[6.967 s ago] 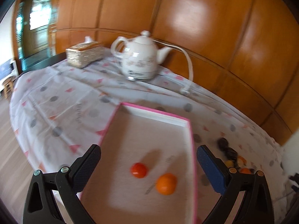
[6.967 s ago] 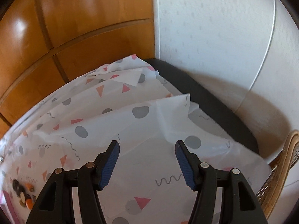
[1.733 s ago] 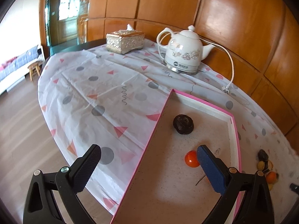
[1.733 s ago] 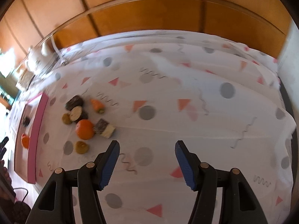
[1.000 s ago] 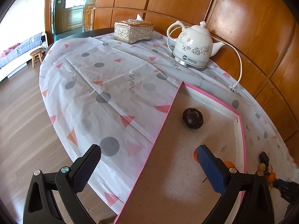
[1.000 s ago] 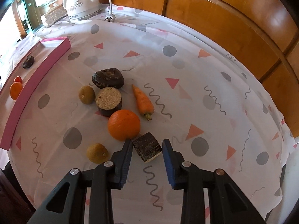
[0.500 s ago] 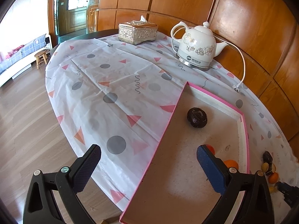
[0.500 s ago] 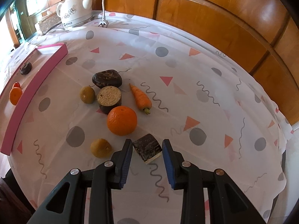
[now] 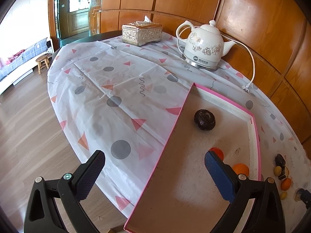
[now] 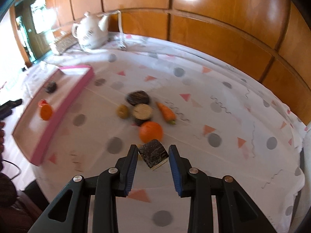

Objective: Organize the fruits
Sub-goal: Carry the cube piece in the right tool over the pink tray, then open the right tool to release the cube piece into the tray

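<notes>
The right wrist view is smeared by motion: the pink tray, the kettle and the dark round thing in the tray are left without detail. A yellowish thing behind the dark block is almost wholly covered, and whether the pads press on the block cannot be told.

In the left wrist view, the small red fruit is half hidden by the blue fingertip. The near corner of the tray is cut off by the lower edge. The small pile of pieces at the right is too small to be told apart.

Bare tablecloth right of the fruit cluster; pink tray wall leftward.
</notes>
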Tool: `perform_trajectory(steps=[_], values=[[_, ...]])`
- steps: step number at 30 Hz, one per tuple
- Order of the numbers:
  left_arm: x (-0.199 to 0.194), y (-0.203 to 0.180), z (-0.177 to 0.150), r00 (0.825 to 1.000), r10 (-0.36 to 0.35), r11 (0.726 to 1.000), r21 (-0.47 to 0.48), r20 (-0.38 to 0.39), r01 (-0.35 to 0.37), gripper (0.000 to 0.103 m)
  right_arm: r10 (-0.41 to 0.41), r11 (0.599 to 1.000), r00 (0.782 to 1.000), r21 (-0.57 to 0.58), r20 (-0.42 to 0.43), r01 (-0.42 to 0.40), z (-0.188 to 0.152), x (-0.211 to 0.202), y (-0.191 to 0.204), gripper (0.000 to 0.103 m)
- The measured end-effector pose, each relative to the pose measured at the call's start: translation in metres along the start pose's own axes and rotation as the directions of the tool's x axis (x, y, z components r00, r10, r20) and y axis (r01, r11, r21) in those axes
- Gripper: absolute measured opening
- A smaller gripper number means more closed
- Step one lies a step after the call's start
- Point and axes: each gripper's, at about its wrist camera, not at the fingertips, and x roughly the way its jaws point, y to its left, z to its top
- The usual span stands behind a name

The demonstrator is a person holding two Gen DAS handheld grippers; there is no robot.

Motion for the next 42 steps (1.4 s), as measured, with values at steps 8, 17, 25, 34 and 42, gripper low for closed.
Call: perform_trajectory(steps=[8,17,25,34,42], values=[[0.001,0.002,0.0,1.0,-0.001,1.0,-0.005,-0.004,0.001,0.103,0.169,0.984,0.985,-0.054,0.018,-0.168,0.009,-0.001,0.059,0.033],[0.005,0.009,0.001,1.0,0.008,1.0,-0.028,-0.016,-0.009,0.103,0.346,0.933,0.938,-0.115,0.013,-0.342,0.024,0.007,0.124,0.033],[0.009,0.023,0.008,1.0,0.026,0.997,-0.069,-0.016,-0.027,0.103,0.42,0.889,0.907,-0.192,-0.024,-0.417,0.035,0.021,0.184,0.033],[0.012,0.026,0.008,0.999,0.019,0.997,-0.075,-0.035,-0.021,0.103,0.392,0.899,0.916,-0.174,-0.083,-0.401,0.037,0.06,0.206,0.035],[0.013,0.021,0.006,0.999,0.008,0.998,-0.061,-0.05,-0.011,0.103,0.351,0.925,0.936,-0.141,-0.032,-0.352,0.031,0.047,0.183,0.044]])
